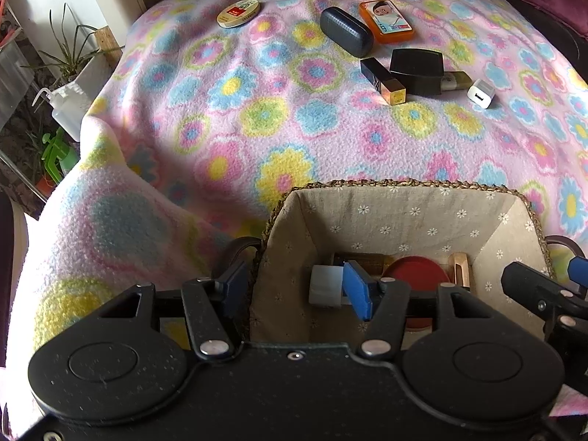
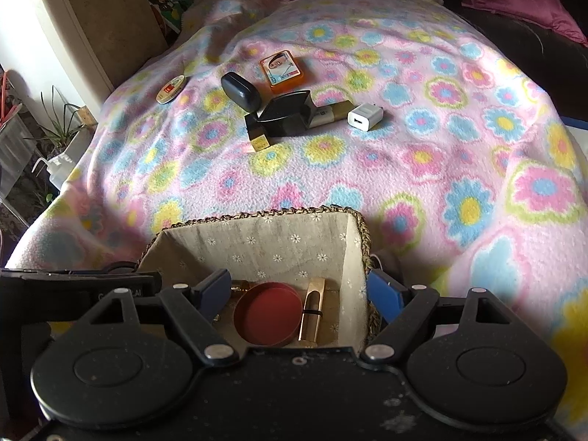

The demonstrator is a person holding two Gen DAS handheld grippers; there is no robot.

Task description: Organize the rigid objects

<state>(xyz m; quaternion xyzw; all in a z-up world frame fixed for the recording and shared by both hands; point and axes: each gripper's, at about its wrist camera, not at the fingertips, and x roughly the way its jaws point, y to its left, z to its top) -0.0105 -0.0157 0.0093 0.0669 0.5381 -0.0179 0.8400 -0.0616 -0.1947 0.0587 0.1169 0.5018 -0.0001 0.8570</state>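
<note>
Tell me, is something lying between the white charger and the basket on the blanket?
Nothing visible does. Between the white charger and the basket there is only bare flowered blanket; the other loose things lie left of the charger.

Basket (image 1: 404,187) near side hidden behind the left claw (image 1: 294,286) body. Red round lid (image 2: 268,312) part-covered in left view, lower edge cut by the claw body in right view. Brown item (image 1: 367,259) behind the white block (image 1: 325,284) — mostly hidden, can't identify. Gold tube (image 1: 457,79) half under the black case (image 1: 417,70). Round tin (image 1: 239,14) label too small to read — same for the orange box (image 1: 386,20).
</note>
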